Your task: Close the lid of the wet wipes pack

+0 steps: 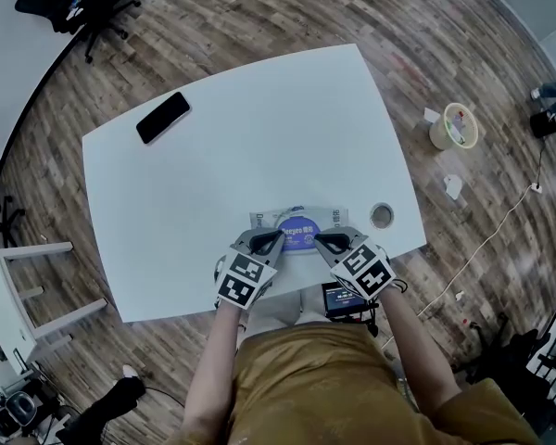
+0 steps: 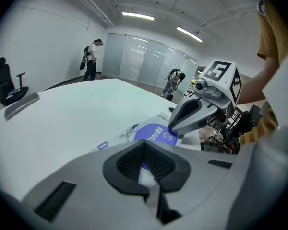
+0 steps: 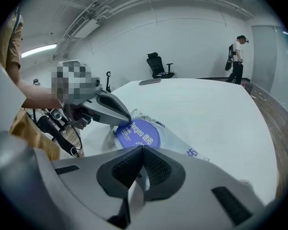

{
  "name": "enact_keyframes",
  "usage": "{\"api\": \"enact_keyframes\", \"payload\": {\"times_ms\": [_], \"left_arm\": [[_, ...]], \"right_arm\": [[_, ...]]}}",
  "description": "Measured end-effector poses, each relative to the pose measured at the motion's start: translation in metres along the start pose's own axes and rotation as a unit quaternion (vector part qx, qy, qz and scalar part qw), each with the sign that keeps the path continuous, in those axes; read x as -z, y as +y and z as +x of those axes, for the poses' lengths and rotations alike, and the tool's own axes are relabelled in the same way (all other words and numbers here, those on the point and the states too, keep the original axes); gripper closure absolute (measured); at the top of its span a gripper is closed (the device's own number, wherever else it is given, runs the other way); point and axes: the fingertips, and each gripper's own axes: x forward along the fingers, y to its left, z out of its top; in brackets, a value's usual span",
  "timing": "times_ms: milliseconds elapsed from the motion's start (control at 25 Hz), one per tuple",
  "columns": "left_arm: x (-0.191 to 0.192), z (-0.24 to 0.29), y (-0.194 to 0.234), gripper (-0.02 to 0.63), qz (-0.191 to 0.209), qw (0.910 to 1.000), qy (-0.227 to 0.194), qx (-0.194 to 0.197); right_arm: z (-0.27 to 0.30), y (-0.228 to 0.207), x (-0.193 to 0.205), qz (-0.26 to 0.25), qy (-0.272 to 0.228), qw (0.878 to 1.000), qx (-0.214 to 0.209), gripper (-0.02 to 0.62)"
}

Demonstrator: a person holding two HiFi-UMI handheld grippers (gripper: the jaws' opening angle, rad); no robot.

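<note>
The wet wipes pack (image 1: 296, 229) lies flat near the table's front edge. Its round purple lid (image 1: 296, 234) lies level on top of the pack. My left gripper (image 1: 276, 238) is shut, with its tip at the lid's left edge. My right gripper (image 1: 321, 240) is shut too, its tip at the lid's right edge. In the left gripper view the lid (image 2: 156, 133) shows just past my shut left gripper (image 2: 145, 145), and the right gripper's tip (image 2: 175, 128) rests on it. In the right gripper view the lid (image 3: 137, 133) sits beyond my shut right gripper (image 3: 143, 148).
A black phone (image 1: 163, 117) lies at the far left of the white table (image 1: 259, 128). A small round ring (image 1: 382, 215) sits right of the pack. On the floor are a tape roll (image 1: 454, 125) and an office chair (image 1: 88, 3). People stand far off.
</note>
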Motion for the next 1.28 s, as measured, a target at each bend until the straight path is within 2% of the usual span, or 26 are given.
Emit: {"api": "enact_keyframes", "payload": {"times_ms": [880, 1120, 1280], "left_arm": [[0.005, 0.008, 0.001, 0.6, 0.005, 1.0, 0.006, 0.0], [0.003, 0.011, 0.001, 0.6, -0.003, 1.0, 0.004, 0.002], [0.002, 0.01, -0.001, 0.6, 0.009, 0.9999, 0.005, -0.004]], "right_arm": [[0.007, -0.003, 0.006, 0.007, 0.02, 1.0, -0.016, 0.584], [0.007, -0.003, 0.006, -0.003, 0.021, 1.0, -0.01, 0.584], [0.003, -0.004, 0.001, -0.009, 0.002, 1.0, 0.012, 0.584]]}}
